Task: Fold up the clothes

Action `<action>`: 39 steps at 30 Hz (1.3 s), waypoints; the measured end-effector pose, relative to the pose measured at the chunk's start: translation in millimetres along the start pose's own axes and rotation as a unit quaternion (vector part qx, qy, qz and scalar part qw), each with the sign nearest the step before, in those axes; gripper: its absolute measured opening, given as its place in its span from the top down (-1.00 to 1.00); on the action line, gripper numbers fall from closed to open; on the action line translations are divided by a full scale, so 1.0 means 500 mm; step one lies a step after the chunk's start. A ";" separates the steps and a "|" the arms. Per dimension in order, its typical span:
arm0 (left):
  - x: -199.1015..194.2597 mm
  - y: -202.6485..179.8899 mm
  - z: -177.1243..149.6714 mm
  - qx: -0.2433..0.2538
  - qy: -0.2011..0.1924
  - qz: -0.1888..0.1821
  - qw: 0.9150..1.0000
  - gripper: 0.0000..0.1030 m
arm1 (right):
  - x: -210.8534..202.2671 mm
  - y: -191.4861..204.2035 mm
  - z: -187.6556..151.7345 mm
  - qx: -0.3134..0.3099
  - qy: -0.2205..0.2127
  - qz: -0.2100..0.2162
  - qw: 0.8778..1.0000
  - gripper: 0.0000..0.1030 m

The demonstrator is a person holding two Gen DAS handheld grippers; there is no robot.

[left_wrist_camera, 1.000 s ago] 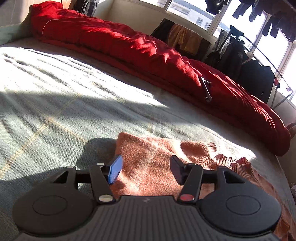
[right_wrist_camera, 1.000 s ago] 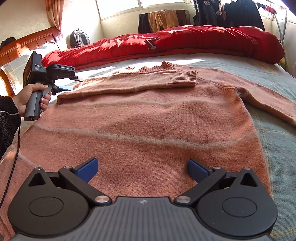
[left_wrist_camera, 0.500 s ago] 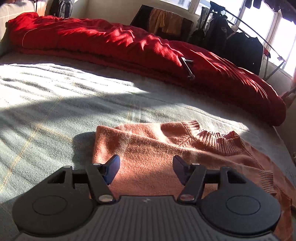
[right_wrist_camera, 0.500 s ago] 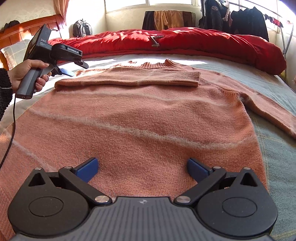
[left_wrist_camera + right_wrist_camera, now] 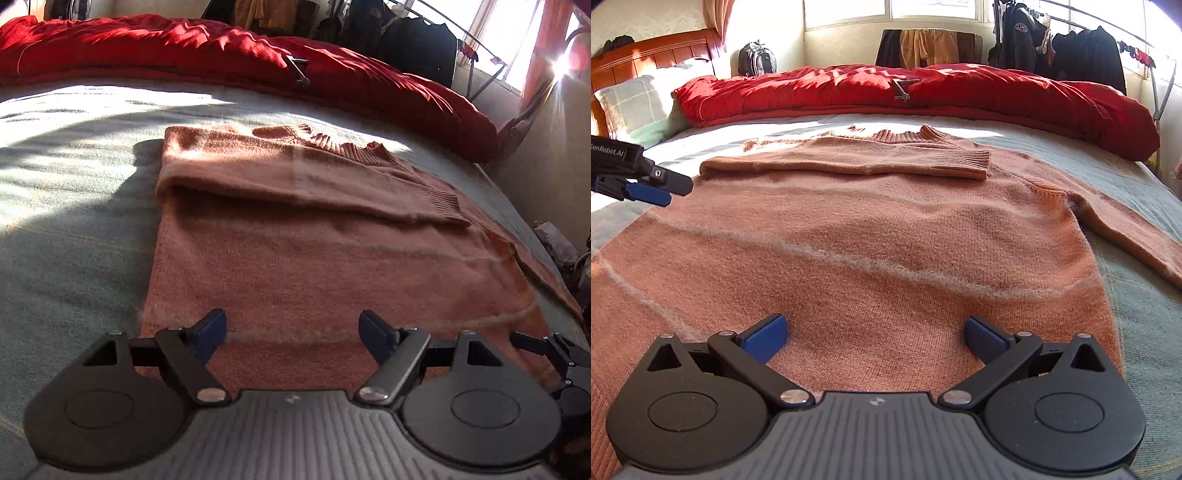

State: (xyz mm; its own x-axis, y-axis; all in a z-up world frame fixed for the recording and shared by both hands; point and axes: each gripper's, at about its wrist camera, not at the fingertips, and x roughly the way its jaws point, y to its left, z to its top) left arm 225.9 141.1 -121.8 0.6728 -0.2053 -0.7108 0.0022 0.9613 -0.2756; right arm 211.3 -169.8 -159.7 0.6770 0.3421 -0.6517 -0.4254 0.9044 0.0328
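A fuzzy salmon knit sweater lay flat on the pale green woven bedspread, one ribbed-cuffed sleeve folded across its chest. The left gripper was opening over the hem, gripping nothing; the right gripper stood wide and empty.

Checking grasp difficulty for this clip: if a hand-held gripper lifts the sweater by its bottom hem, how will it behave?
The sweater will probably go limp and drape, since its folded sleeve lies slack across the chest. The fuzzy knit looks grippy rather than slippery. Lifted at one point, the fold would likely slide open and the other sleeve trail behind.
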 end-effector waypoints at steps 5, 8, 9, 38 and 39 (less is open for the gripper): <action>-0.025 -0.021 -0.046 0.065 -0.047 0.002 0.997 -0.79 | 0.009 0.016 0.002 -0.014 0.002 -0.023 1.000 -1.00; -0.025 -0.026 -0.050 0.085 -0.057 -0.016 0.995 -0.79 | 0.012 0.027 0.006 -0.023 0.005 -0.039 0.999 -1.00; -0.024 -0.022 -0.052 0.086 -0.053 -0.032 0.994 -0.80 | 0.012 0.030 0.005 -0.024 0.006 -0.043 0.999 -1.00; -0.030 -0.027 -0.014 0.058 -0.075 -0.099 0.991 -0.86 | 0.260 -0.218 0.222 0.401 -0.011 0.119 0.908 -0.17; -0.027 -0.026 -0.014 0.056 -0.074 -0.098 0.991 -0.86 | 0.268 -0.222 0.225 0.401 -0.016 0.110 0.909 -0.14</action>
State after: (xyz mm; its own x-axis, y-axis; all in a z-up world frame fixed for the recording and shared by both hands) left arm 211.7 130.1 -113.3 0.7521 -0.3696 -0.5456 0.2210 0.9214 -0.3196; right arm 416.9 -195.4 -165.5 0.6513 0.5325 -0.5405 0.0138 0.7039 0.7101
